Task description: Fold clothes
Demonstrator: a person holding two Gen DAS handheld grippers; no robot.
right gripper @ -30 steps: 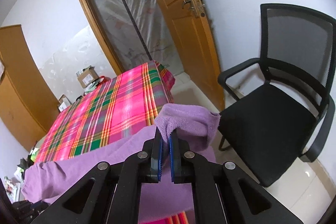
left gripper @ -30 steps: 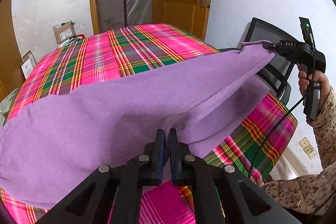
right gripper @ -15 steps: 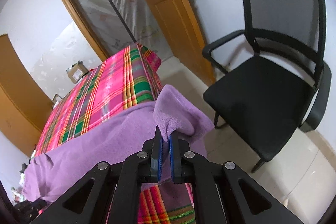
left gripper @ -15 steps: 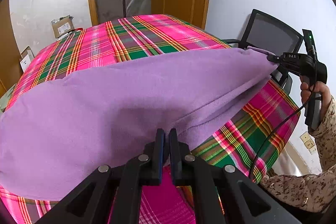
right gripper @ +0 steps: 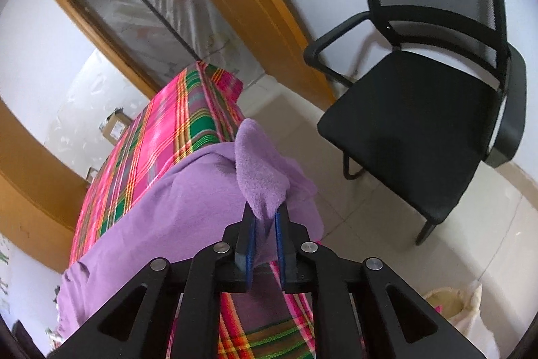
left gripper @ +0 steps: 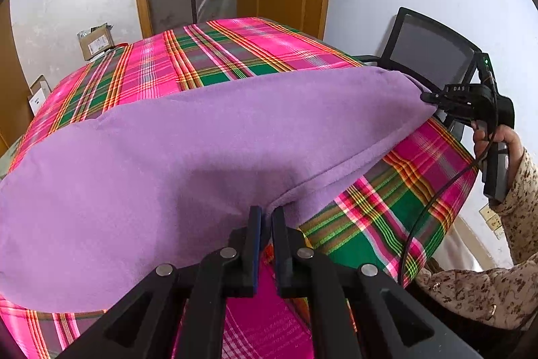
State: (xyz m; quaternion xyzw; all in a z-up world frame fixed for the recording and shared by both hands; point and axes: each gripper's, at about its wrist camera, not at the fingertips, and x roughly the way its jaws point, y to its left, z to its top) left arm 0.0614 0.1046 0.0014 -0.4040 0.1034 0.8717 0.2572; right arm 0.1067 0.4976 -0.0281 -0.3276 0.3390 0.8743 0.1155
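Both grippers are pinching the same purple garment: the left gripper [left gripper: 265, 214] is closing its narrow jaws on the near hem, and the right gripper [right gripper: 265, 219] is clamping a bunched corner of the fleecy cloth that is poking up past its blue pads. From the left wrist view I am watching the right gripper [left gripper: 428, 96] at the far right end of the cloth, with the person's hand [left gripper: 497, 140] wrapping its grip and a patterned sleeve [left gripper: 484, 288] trailing below.

Most of the purple garment [left gripper: 188, 143] is lying across the plaid tablecloth [left gripper: 235, 52] that is covering the table, spreading wide to the left, while its right end is rising off the surface where the two tools are lifting it. Holding two points along one edge is, I judge, what is keeping that edge taut and straight, so the cloth is hanging as a flat sheet instead of slumping. The right end is sitting beyond the table's corner, near the black mesh chair [right gripper: 430, 96], which is giving the arms room to swing.

Whether this edge is going over for a fold or being drawn out flat, I cannot settle from where I am standing; the raised, stretched cloth is fitting either.
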